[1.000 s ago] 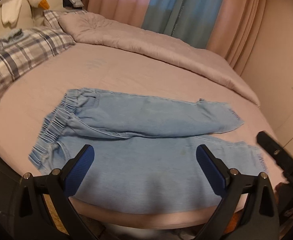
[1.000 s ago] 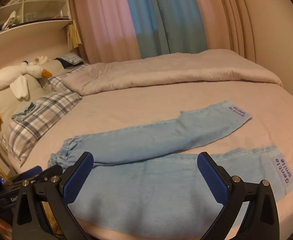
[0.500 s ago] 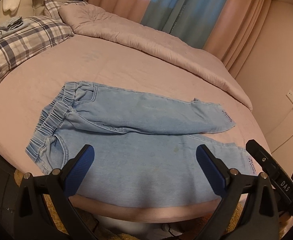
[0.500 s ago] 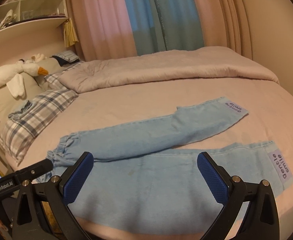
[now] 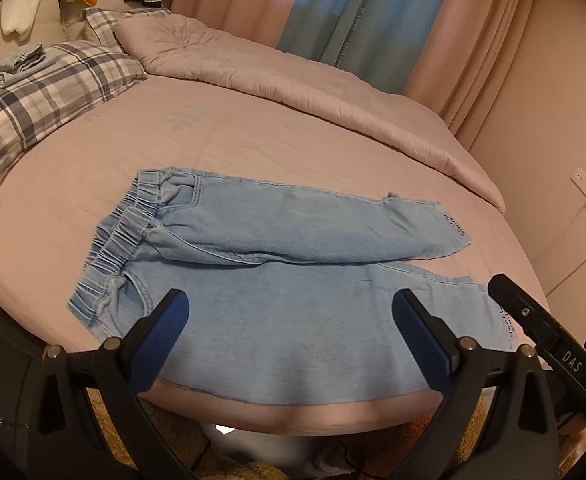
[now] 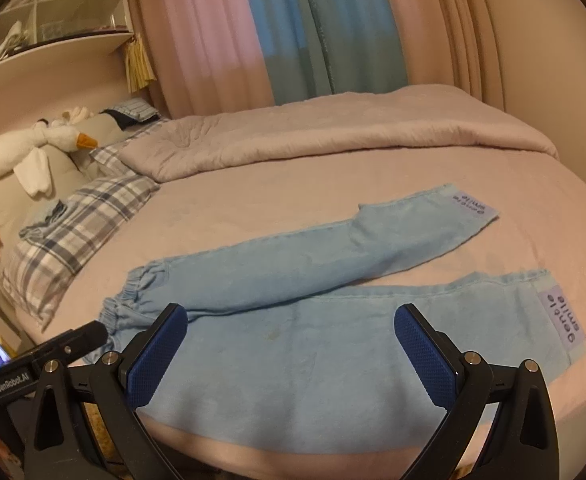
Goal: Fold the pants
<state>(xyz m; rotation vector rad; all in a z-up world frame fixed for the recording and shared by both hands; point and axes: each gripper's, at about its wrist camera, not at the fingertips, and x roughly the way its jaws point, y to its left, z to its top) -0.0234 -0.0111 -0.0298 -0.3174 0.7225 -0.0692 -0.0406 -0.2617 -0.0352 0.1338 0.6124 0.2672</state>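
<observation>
pants (image 5: 277, 280) flat on bed (image 5: 213, 136); left gripper (image 5: 289, 312), right gripper (image 6: 291, 328) spread wide, holding nothing.

Black gripper (image 5: 289, 314) frames, blue textured pads (image 5: 165, 328).

Plaid pillow (image 5: 45, 92), goose plush (image 6: 17, 152).

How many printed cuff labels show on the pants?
2: one label on the near leg's cuff at right, the other label on the far leg's cuff; none seems hidden.
</observation>
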